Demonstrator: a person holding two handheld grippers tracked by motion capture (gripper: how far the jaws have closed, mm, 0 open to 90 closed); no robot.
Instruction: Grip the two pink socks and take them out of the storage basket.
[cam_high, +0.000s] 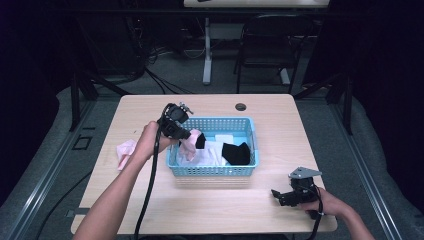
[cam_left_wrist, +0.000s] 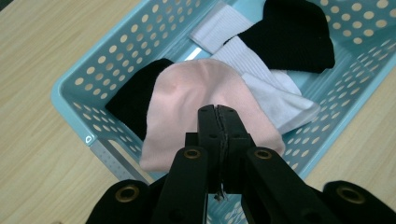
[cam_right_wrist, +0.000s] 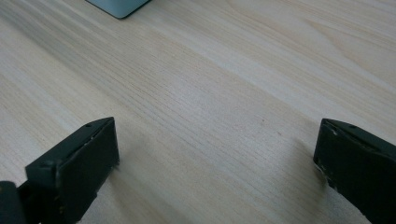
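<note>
The left hand-held gripper (cam_high: 186, 134) hangs over the near-left corner of the blue basket (cam_high: 250, 131), its jaws clenched on the edge of a pink sock (cam_high: 190, 146), which hangs from the tips and drapes down into the basket. A second pink sock (cam_high: 125, 150) lies on the tabletop (cam_high: 280, 107) just left of the basket, so the step in hand looks like pulling socks out to sort or pair them.

To do it well, the sock should be lifted until its hanging end is clear of the basket's rim, then carried left and set beside its mate. The grip is only on a thin fold, so a smooth, unhurried move is safer than a jerk. The black sock (cam_left_wrist: 133, 95) lies partly under the pink one and could be dragged along, so that is worth watching.

The left gripper view gives what the high view cannot: the jaws pressed together with the pink cloth pinched between them, the black sock tucked under it, and the white socks (cam_left_wrist: 261, 79) and another black sock (cam_left_wrist: 294, 35) farther in. The high view places it all: the basket mid-table, the loose pink sock to its left, and the right hand-held gripper (cam_high: 284, 195) resting at the near right, well apart from the basket. The right gripper view shows its jaws spread wide over bare wood, grasping nothing, with a corner of the basket (cam_right_wrist: 119, 5) at the top.
</note>
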